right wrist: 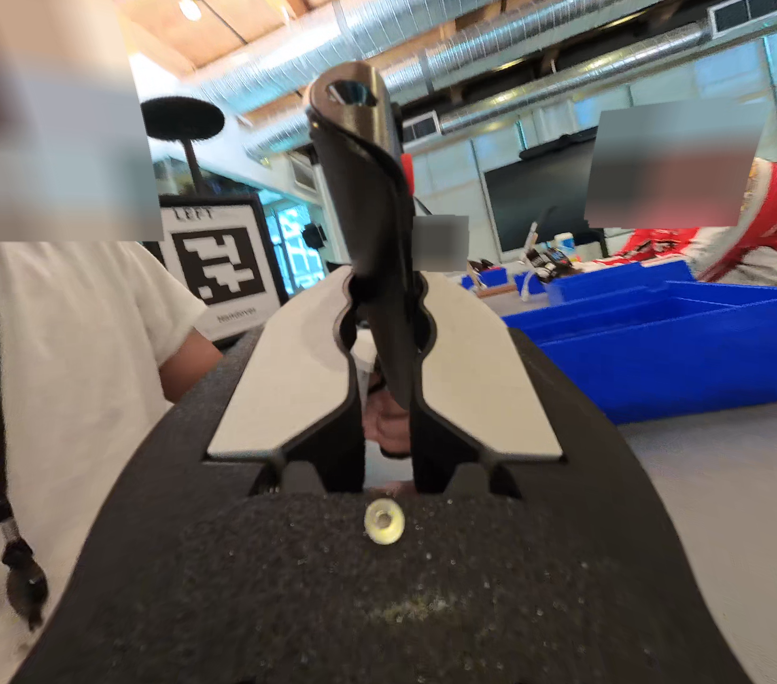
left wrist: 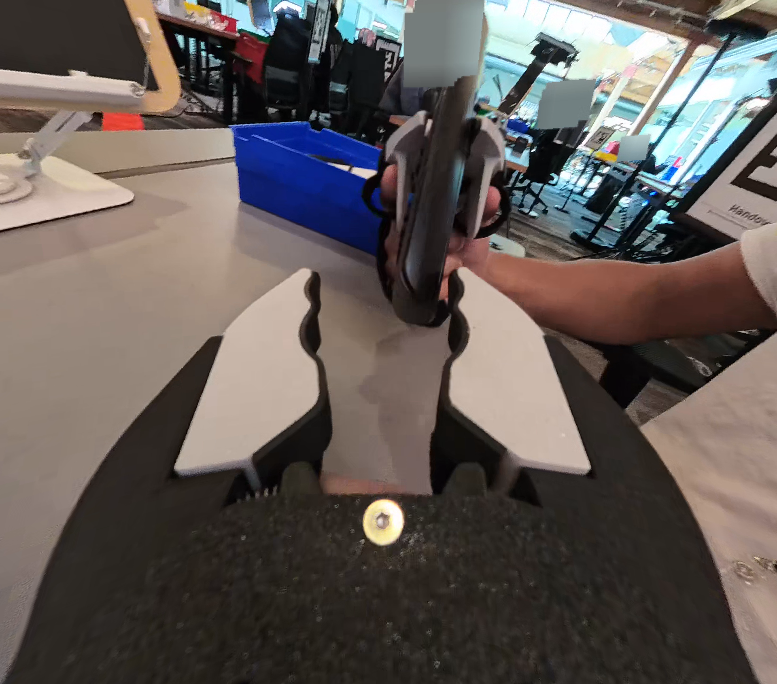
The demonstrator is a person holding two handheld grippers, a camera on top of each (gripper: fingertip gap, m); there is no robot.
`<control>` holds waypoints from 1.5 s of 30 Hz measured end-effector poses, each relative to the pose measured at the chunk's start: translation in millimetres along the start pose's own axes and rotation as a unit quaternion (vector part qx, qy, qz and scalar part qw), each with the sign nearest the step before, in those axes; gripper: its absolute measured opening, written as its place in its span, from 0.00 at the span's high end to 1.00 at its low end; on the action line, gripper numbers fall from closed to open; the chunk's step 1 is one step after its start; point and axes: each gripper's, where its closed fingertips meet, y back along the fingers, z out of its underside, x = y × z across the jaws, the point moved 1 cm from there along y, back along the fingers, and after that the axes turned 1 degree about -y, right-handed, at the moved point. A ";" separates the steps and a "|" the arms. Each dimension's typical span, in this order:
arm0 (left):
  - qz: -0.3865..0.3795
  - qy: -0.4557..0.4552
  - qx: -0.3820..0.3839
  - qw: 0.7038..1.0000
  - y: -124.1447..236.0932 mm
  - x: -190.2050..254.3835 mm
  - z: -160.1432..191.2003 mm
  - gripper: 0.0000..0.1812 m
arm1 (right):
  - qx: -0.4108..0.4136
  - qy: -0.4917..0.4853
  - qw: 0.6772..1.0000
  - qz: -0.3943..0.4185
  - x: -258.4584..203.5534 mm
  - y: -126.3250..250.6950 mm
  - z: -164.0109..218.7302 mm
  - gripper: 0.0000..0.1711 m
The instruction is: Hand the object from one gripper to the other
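Table point(left wrist: 126, 285): bare grey working ground under both my tools.
Blue bin point(left wrist: 294, 176): behind the object.
Right gripper point(left wrist: 437, 176): clamped on the black object point(right wrist: 370, 201), upright, offering its lower end.
Left gripper point(left wrist: 382, 311): spread apart, empty, just below the object to receive it.

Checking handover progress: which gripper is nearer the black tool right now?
Right. The right gripper is shut on the black tool, holding it upright. The left gripper is open, the tool's lower end just ahead of its fingertips.

Grey table point(left wrist: 105, 306) bears blue bin point(left wrist: 302, 180), white stand point(left wrist: 63, 193).
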 end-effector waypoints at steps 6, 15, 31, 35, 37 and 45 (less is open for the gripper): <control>0.017 -0.030 -0.001 0.999 -11.5 18.9 3.2 0.87 | 0.006 -0.033 0.999 -0.009 2.5 -7.0 12.7 0.86; -0.154 -0.064 -0.076 0.983 -1.6 -33.6 19.8 0.87 | -0.098 -0.067 0.961 0.248 88.9 37.2 36.3 0.61; -0.255 -0.088 -0.147 0.952 9.0 -61.8 33.1 0.87 | -0.393 0.541 0.622 0.407 107.5 47.3 82.1 0.62; -0.276 -0.074 -0.170 0.943 11.3 -65.0 38.7 0.87 | -0.455 0.610 0.533 0.369 108.1 40.7 97.0 0.54; -0.276 -0.073 -0.180 0.941 9.8 -62.2 41.5 0.87 | -0.461 0.644 0.497 0.355 107.0 37.8 95.6 0.53; -0.275 -0.072 -0.204 0.937 9.3 -57.6 43.2 0.87 | -0.475 0.715 0.399 0.324 108.7 42.4 87.9 0.53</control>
